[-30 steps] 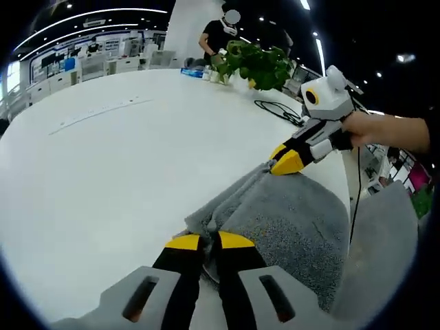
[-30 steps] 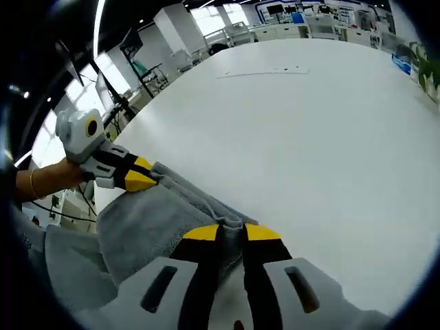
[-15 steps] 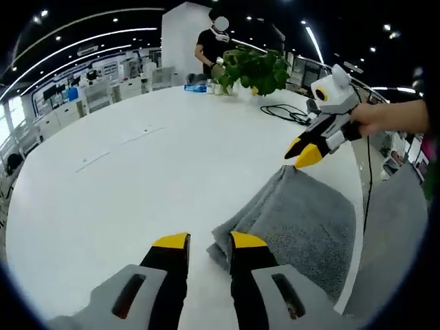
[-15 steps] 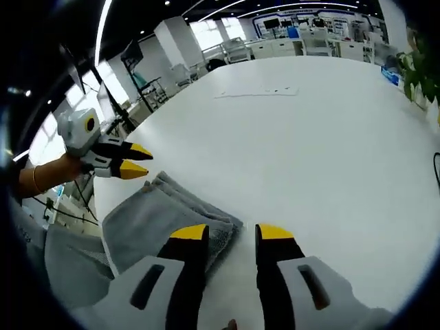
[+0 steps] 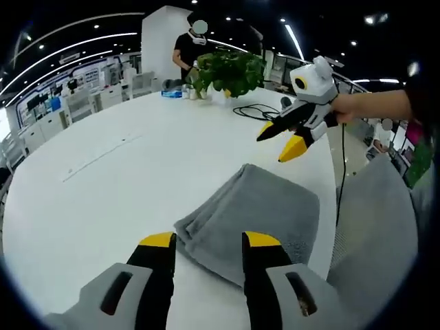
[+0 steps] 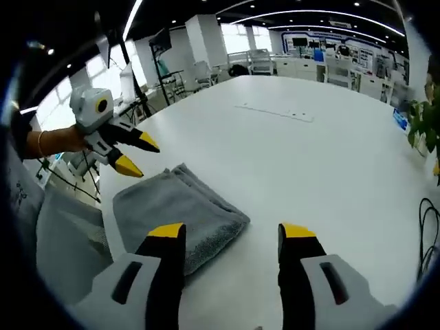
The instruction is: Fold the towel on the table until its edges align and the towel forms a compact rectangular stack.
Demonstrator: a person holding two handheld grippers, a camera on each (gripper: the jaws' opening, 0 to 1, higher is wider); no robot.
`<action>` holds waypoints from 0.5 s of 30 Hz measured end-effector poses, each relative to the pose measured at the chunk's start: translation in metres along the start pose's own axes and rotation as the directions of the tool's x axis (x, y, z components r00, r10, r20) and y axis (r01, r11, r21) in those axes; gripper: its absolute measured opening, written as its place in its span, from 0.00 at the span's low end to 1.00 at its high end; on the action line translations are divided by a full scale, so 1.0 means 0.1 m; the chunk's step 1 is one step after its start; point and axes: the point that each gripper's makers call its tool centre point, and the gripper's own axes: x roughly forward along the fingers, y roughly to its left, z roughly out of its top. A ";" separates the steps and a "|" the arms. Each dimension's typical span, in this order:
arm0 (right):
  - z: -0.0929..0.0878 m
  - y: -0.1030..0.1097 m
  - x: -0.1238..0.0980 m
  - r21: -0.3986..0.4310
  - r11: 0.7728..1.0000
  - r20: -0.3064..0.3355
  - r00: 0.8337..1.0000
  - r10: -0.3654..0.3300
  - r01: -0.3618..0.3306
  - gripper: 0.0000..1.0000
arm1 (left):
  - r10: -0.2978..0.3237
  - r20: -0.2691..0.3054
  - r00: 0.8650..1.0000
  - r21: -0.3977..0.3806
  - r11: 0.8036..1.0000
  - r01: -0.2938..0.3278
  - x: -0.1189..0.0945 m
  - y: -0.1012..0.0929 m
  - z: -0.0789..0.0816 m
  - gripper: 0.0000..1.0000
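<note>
A grey towel [image 5: 256, 214] lies folded into a flat rectangular stack near the edge of the white table [image 5: 124, 172]. My left gripper [image 5: 210, 240] hovers open just short of the towel's near corner, nothing between its jaws. The right gripper [image 5: 282, 141] comes in from the right in the left gripper view, open and raised above the towel's far corner, held by a hand. In the right gripper view the towel [image 6: 175, 210] sits left of centre, my right gripper [image 6: 232, 232] stands open over its right corner, and the left gripper [image 6: 136, 156] hangs open above its far side.
A potted green plant [image 5: 227, 69] and small items stand at the table's far end, with a black cable [image 5: 258, 110] beside them. A person [image 5: 189, 48] stands behind the plant. The table's edge [image 6: 103, 206] runs close along the towel.
Both grippers have pulled back and up from the towel and spread wider. One second ago each was shut on a towel corner; now the towel lies free on the table.
</note>
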 end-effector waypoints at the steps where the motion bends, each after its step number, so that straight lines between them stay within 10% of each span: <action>1: 0.01 0.03 -0.01 -0.016 1.000 0.000 1.000 0.013 -0.013 0.55 | -0.022 0.010 1.000 0.010 1.000 0.022 -0.01 -0.05 0.02 0.46; 15: -0.18 0.57 -0.02 -0.256 0.960 -0.101 0.991 0.091 -0.114 0.73 | -0.065 -0.018 0.998 0.100 0.993 0.067 -0.06 -0.41 -0.14 0.71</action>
